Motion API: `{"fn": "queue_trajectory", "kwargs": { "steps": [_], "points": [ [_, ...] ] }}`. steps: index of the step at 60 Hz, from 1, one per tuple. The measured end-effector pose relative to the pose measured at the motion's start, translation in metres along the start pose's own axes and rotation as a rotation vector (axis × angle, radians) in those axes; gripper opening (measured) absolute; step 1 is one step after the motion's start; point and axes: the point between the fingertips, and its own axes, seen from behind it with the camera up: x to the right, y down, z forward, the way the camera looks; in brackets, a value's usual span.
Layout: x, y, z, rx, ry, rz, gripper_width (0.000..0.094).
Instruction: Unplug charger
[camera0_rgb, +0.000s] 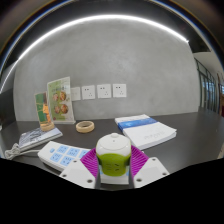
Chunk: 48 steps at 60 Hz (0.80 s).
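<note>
Tongs (113, 170) closed most of the way onto a white charger (113, 160) with a green top face; both magenta pads (92, 163) press its sides, so the charger sits clamped between the fingers, just above the dark desk (190, 130). No cord or prongs visible from this angle; cannot tell whether anything trails from it. Well beyond the tongs, a row of white wall outlets (97, 91) on the grey wall, none visibly occupied. Between tongs and wall: a tape roll (86, 127) ahead to the left, a stack of white-and-blue booklets (145, 130) ahead to the right, a printed sheet (62, 153) just left of the fingers, upright picture cards (58, 100) further left. Risks, as judged: the smooth charger body could twist or slip from the pads if the squeeze eases; a hidden cable could snag the tape roll or booklets.
</note>
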Motion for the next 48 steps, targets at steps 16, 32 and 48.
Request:
{"fn": "queue_trajectory", "kwargs": {
  "steps": [16,32,48],
  "points": [
    [0.002,-0.034,-0.013,0.057,0.079,0.035,0.0334],
    [0.029,-0.165,-0.063,0.272,0.182,-0.08,0.033],
    [0.089,-0.122,-0.003,0.089,0.16,-0.163,0.0361]
  ]
}}
